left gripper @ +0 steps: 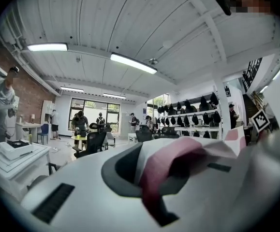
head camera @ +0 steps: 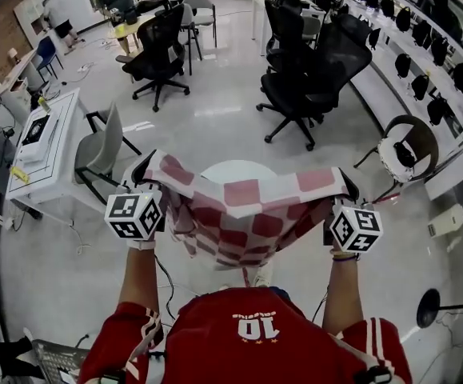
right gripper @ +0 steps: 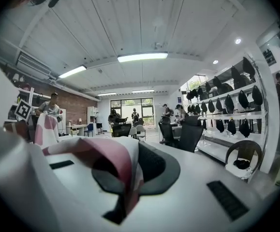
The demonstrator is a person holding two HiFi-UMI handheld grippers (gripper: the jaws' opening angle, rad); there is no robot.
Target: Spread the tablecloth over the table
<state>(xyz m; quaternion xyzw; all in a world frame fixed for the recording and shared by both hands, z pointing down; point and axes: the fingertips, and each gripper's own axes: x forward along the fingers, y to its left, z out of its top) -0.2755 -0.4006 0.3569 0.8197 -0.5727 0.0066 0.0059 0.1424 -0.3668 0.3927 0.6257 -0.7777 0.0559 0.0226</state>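
Note:
A red-and-white checked tablecloth (head camera: 239, 214) hangs stretched between my two grippers, sagging in the middle in front of the person's red shirt. My left gripper (head camera: 141, 172) is shut on the cloth's left corner and my right gripper (head camera: 348, 188) on its right corner. Both are held about level. A small round white table (head camera: 236, 169) shows just beyond the cloth's upper edge. In the left gripper view a pink fold of the tablecloth (left gripper: 171, 161) is pinched in the left gripper (left gripper: 152, 182). In the right gripper view the tablecloth (right gripper: 113, 156) is likewise pinched in the right gripper (right gripper: 123, 180).
A grey chair (head camera: 101, 146) and a white desk (head camera: 51, 134) stand at the left. Black office chairs (head camera: 307, 74) (head camera: 159, 50) stand beyond the table. A round-backed chair (head camera: 407, 146) sits at the right by a wall shelf (head camera: 423, 46) of dark items.

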